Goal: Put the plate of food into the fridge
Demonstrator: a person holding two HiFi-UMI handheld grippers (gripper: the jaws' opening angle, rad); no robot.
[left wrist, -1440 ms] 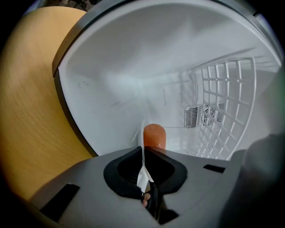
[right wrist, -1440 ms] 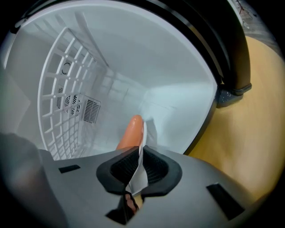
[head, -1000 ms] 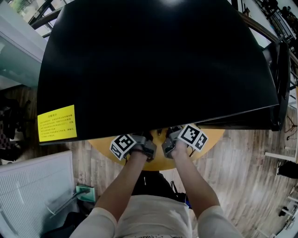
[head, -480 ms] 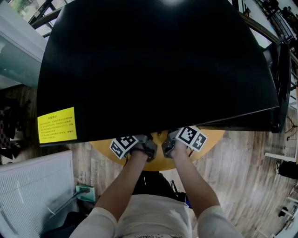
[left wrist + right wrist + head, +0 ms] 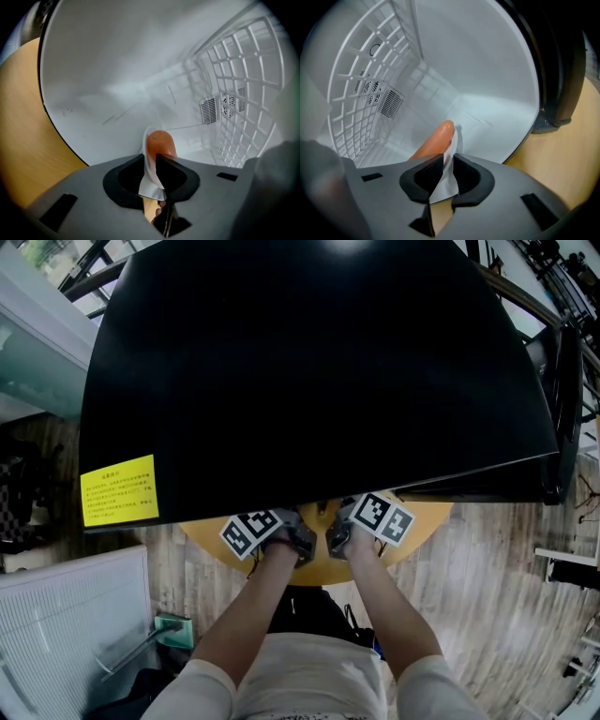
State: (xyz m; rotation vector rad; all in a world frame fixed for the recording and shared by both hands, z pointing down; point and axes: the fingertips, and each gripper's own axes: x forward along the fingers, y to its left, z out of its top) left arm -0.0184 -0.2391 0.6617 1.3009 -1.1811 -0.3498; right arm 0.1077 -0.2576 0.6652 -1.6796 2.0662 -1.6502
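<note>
Both grippers hold one white plate [image 5: 149,182] by its rim, edge-on between their jaws. An orange sausage [image 5: 159,142] lies on it. In the left gripper view, my left gripper [image 5: 150,160] is shut on the rim, with the plate reaching into the white fridge interior [image 5: 117,70]. My right gripper [image 5: 446,162] is shut on the opposite rim of the plate [image 5: 448,177], beside the sausage [image 5: 433,143]. In the head view the black fridge top [image 5: 319,371] hides the plate. Only the marker cubes of the left gripper [image 5: 267,532] and right gripper [image 5: 370,519] show at its front edge.
A white wire rack [image 5: 239,93] and a fan vent [image 5: 220,108] stand at the fridge's back. The fridge sits on a round wooden table [image 5: 417,521]. Its dark door edge [image 5: 562,79] stands at right. A yellow label [image 5: 119,489] is on the fridge top.
Both grippers have slid slightly forward, further under the front edge of the fridge top, still holding the plate.
</note>
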